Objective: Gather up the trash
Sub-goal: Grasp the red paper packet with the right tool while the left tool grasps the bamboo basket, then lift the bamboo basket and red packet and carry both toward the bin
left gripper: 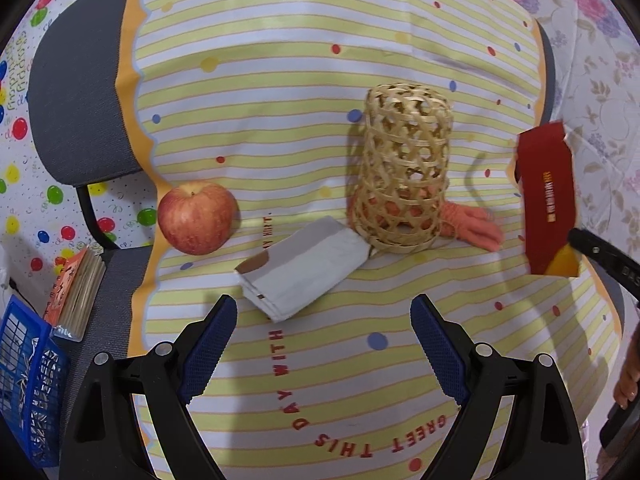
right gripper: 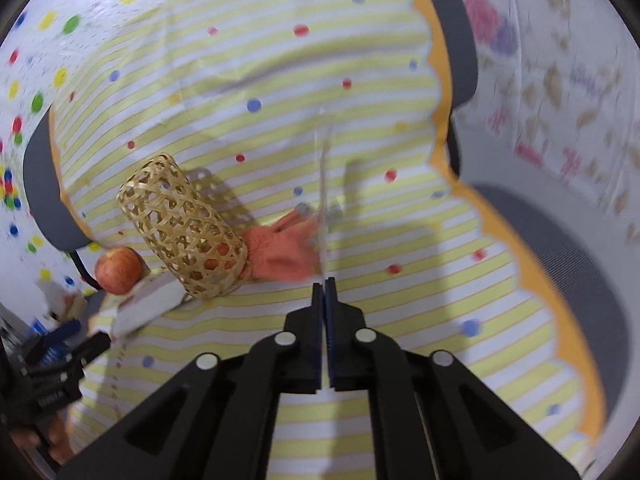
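My right gripper (right gripper: pixel 324 285) is shut on a flat red and orange wrapper (left gripper: pixel 546 196). It holds the wrapper above the right side of the striped cloth (left gripper: pixel 280 80). In the right wrist view the wrapper (right gripper: pixel 323 200) shows edge-on as a thin pale strip. My left gripper (left gripper: pixel 323 304) is open and holds nothing, just short of a flattened grey-white carton (left gripper: pixel 304 264). A red apple (left gripper: pixel 196 218) sits left of the carton. Behind the carton a wicker basket (left gripper: pixel 404 168) lies on its side, with an orange glove (left gripper: pixel 476 228) at its mouth.
The cloth covers a grey chair seat (left gripper: pixel 76 112). A small thick book (left gripper: pixel 76 292) and a blue plastic crate (left gripper: pixel 28 380) stand at the lower left. Patterned sheets hang behind and at both sides. A person's fingers (left gripper: pixel 628 380) show at the right edge.
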### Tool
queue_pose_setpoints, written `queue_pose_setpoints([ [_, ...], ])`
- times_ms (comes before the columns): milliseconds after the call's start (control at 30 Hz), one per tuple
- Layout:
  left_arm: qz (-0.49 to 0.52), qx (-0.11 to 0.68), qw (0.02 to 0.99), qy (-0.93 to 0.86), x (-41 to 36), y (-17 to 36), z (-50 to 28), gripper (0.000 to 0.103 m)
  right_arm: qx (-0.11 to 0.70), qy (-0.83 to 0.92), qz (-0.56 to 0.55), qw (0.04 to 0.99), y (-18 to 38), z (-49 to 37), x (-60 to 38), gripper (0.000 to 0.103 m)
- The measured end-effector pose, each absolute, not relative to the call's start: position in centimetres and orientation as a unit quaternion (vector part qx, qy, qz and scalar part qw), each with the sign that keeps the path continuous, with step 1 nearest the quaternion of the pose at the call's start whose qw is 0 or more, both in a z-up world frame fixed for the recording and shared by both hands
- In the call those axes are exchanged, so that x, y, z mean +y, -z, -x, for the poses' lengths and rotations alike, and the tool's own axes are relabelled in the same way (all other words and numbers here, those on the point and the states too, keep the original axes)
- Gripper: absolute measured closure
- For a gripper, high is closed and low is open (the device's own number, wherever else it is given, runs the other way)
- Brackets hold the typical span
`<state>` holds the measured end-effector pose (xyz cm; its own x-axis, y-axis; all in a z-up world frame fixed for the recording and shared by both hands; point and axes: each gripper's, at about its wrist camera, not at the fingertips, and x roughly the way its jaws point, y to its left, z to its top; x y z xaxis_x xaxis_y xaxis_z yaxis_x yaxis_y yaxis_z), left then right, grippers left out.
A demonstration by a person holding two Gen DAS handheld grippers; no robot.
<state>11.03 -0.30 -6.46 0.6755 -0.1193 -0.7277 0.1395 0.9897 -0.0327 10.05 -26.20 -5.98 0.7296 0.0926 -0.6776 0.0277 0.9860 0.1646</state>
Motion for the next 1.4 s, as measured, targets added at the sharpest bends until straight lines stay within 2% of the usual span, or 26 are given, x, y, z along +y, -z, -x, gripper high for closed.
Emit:
queue_pose_setpoints([
  [300, -0.014, 0.383, 0.919, 0.092, -2.9, 5.3, -12.5, 0.015, 0.335, -0.014, -0.037, 0.941, 3.5, -7.1, -26.9, 0.101],
  [900, 0.006, 0.366, 0.925, 0.104, -7.1, 3.3, -21.1, 0.015, 0.346, -0.033, -0.037, 0.937, 4.2, -8.3, -27.3, 0.101],
  [1067, -0.008, 0.382, 0.918, 0.108, -7.8, 4.2, -22.0, 0.018, 0.351, -0.037, -0.040, 0.935, 4.8, -8.4, -27.3, 0.101],
  [1100, -0.010, 0.385, 0.916, 0.110, -7.9, 4.4, -22.0, 0.020, 0.352, -0.038, -0.041, 0.934, 4.8, -8.3, -27.4, 0.101],
  [1133, -0.013, 0.390, 0.914, 0.111, -8.0, 4.8, -22.0, 0.028, 0.352, -0.038, -0.041, 0.934, 4.9, -8.3, -27.4, 0.101],
  [1167, -0.015, 0.391, 0.914, 0.112, -8.0, 4.9, -21.9, 0.030, 0.353, -0.039, -0.041, 0.934, 4.9, -8.2, -27.4, 0.101],
  [1400, -0.026, 0.336, 0.931, 0.138, -7.5, 2.2, -17.5, 0.033, 0.345, -0.037, -0.039, 0.937, 3.8, -6.7, -27.2, 0.101],
])
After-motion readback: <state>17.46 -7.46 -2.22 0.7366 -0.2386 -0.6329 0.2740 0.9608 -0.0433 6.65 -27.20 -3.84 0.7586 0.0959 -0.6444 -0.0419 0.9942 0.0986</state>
